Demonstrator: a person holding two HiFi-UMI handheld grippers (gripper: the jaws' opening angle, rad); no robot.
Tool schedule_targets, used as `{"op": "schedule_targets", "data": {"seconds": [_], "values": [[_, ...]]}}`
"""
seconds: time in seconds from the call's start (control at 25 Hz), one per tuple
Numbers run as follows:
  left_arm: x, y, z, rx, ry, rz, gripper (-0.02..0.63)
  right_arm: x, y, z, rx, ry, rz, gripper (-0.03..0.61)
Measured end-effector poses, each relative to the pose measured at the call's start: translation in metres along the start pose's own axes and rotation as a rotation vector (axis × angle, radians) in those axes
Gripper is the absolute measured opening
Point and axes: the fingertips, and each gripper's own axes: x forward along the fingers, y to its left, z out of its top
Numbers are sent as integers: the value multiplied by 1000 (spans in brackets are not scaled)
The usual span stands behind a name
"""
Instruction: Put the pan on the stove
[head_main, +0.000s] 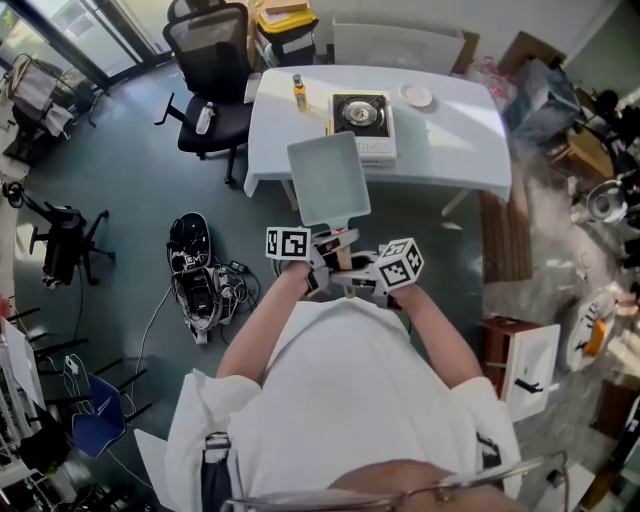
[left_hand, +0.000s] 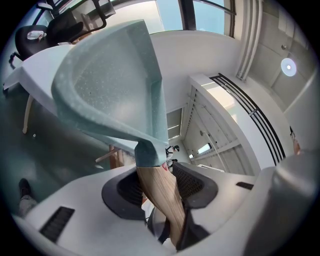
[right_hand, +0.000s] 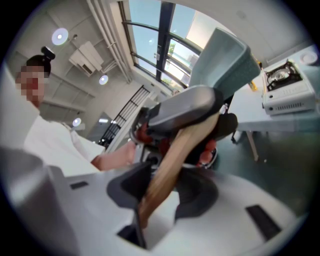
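Wooden handle (head_main: 343, 256) of the pale green pan (head_main: 328, 180) is clamped by the jaws of both the left gripper (head_main: 322, 262) and the right gripper (head_main: 360, 278). The pan is held in the air, short of the table (head_main: 450, 130), so the lift is judged done and the setting-down on the stove (head_main: 362, 122) is left.

Counter: white counter (head_main: 462, 132) carries silver portable gas stove (head_main: 362, 116); small yellow bottle (head_main: 299, 92) to its left, white plate (head_main: 417, 96) to its right.
Pan: square grey-green pan (head_main: 328, 180) before the stove.
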Motion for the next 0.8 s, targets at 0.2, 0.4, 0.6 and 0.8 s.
{"op": "schedule_targets", "data": {"seconds": [0.2,0.4,0.6,0.8], "values": [[7,3,11,-21,4,-7,187,-3,-8,12,5,-5,0,158],[13,14,24,-24,16,-13,187,-2,-24,22,21,-17,-7,158],[19,30,40,-25,35,-14,187,1,-43,37,30,-26,-18,158],[24,46,68,-22,66,-4,187,5,-65,62,50,-44,-22,158]]}}
